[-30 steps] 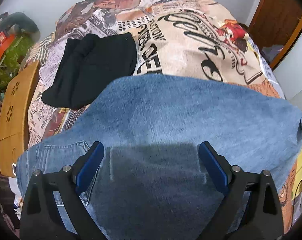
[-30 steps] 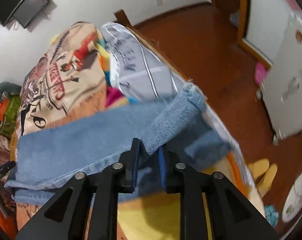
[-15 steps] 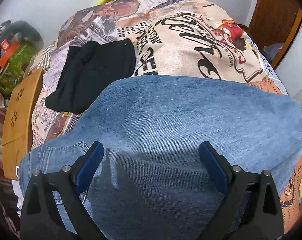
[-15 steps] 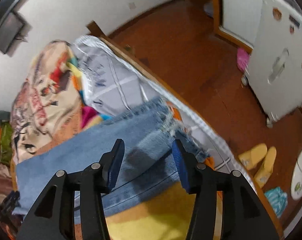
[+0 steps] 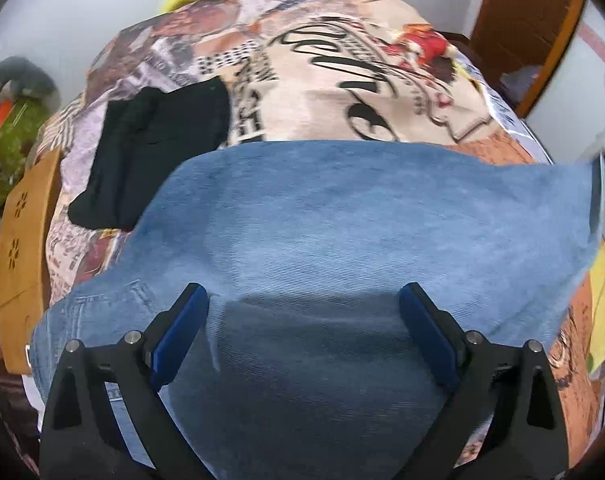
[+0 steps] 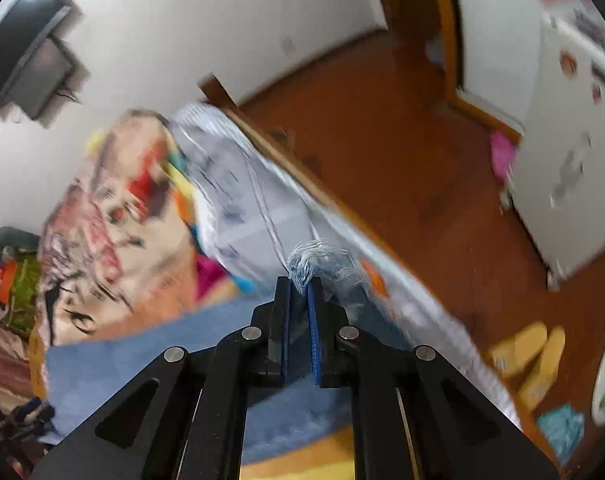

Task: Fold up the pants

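1. Left gripper (image 5: 302, 332): jaws spread wide, blue pads well apart, nothing between them, hanging over the jeans (image 5: 342, 240), pointing steeply down.
2. Right gripper (image 6: 301, 292): jaws just closed, clamped narrow on the frayed hem (image 6: 314, 258) of the jeans; white threads poking out past the tips at 12 o'clock.
3. Jeans: spread flat across the bed, filling the middle and 6 o'clock part of left wrist view; back pocket and waistband at 8 o'clock. In right wrist view, blue denim running from the pads toward 8 o'clock.
4. Black garment (image 5: 154, 156): folded, at 10 o'clock in left view, lower corner just beside the jeans' edge; touching or not, cannot tell.
5. Printed bedspread (image 5: 342, 60): under both garments, lettering toward 12 o'clock.
6. Right view heavily blurred: wood floor (image 6: 382, 128) at 1 o'clock, yellow slippers (image 6: 530, 356) at 4 o'clock, white fridge (image 6: 574, 160) at 2 o'clock.
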Available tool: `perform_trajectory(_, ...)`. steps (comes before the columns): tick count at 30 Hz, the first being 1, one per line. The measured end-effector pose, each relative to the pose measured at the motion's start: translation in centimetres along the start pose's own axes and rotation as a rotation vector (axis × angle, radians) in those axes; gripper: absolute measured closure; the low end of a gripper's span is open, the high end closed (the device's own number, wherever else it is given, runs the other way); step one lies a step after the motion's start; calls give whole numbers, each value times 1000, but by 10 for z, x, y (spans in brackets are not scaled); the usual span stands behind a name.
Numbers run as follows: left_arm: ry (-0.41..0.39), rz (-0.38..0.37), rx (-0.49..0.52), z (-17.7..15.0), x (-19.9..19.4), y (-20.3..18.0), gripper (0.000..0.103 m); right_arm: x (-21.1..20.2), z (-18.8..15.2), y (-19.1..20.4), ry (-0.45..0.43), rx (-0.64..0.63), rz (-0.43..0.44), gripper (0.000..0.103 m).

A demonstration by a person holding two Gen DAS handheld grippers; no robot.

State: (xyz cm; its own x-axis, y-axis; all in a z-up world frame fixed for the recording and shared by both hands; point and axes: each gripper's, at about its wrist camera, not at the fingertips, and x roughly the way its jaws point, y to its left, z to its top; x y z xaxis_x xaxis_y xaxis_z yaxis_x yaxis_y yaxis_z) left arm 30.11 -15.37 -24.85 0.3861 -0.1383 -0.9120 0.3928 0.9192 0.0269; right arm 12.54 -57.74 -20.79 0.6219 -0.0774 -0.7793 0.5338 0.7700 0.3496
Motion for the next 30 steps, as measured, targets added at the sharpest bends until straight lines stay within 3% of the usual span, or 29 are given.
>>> perform_trajectory(5,-8,-7,37,-2,-1,-20,5,-9,-2,5,-33,-83,-41,96)
perform_trajectory(10,-11,-12,50,-4,-1,-31,5,33,-41,-18,141,-162,-207,93)
perform_trajectory(12,-13,-14,65,-5,-2,-35,5,33,-50,-21,166,-177,-231,93)
perform_trajectory(14,-12,-14,74,-5,-2,-39,5,24,-51,-24,169,-147,-194,91)
perform_trajectory(16,-10,-21,79,-4,-1,-43,5,13,-47,-22,146,-107,-135,80)
perform_trajectory(18,-5,-31,75,-3,0,-46,5,3,-41,-9,112,-105,-81,57)
perform_trajectory(20,0,-43,70,-2,1,-50,5,1,-39,9,89,-133,-40,51)
perform_trajectory(25,7,-63,98,-1,0,-67,5,21,-46,53,110,-198,31,51)
perform_trajectory(30,11,-75,172,-2,1,-91,5,48,-72,56,196,-198,22,51)
